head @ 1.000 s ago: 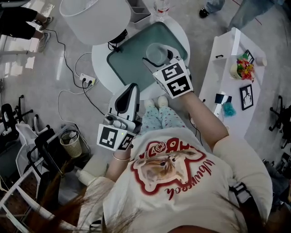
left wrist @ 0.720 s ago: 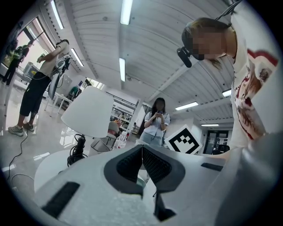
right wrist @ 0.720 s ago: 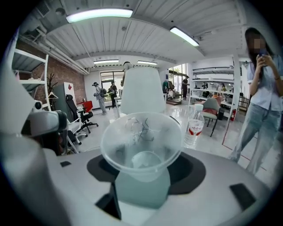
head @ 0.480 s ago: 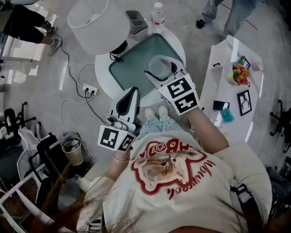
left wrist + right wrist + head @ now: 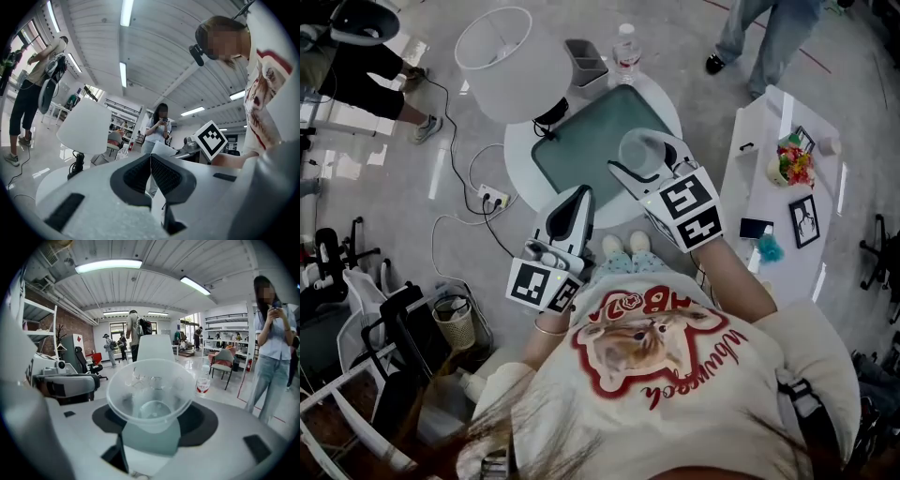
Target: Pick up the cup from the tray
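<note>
The clear plastic cup (image 5: 641, 153) is held in my right gripper (image 5: 649, 161), which is shut on it above the right side of the dark green tray (image 5: 581, 141). In the right gripper view the cup (image 5: 151, 391) faces the camera mouth-first, empty, and tilted between the jaws of that gripper (image 5: 152, 420). My left gripper (image 5: 573, 208) hovers at the near edge of the round white table (image 5: 517, 150), shut with nothing in it. In the left gripper view that gripper (image 5: 151, 174) has its ribbed pads pressed together.
A lamp with a white shade (image 5: 502, 52) stands at the table's far left, with a grey box (image 5: 584, 58) and a water bottle (image 5: 625, 45) behind the tray. A white shelf (image 5: 778, 178) with flowers and frames stands at the right. Cables and a power strip (image 5: 492, 198) lie on the floor.
My right gripper has risen with the cup off the tray and drawn a little toward the person. The left gripper has stayed shut in about the same place.
</note>
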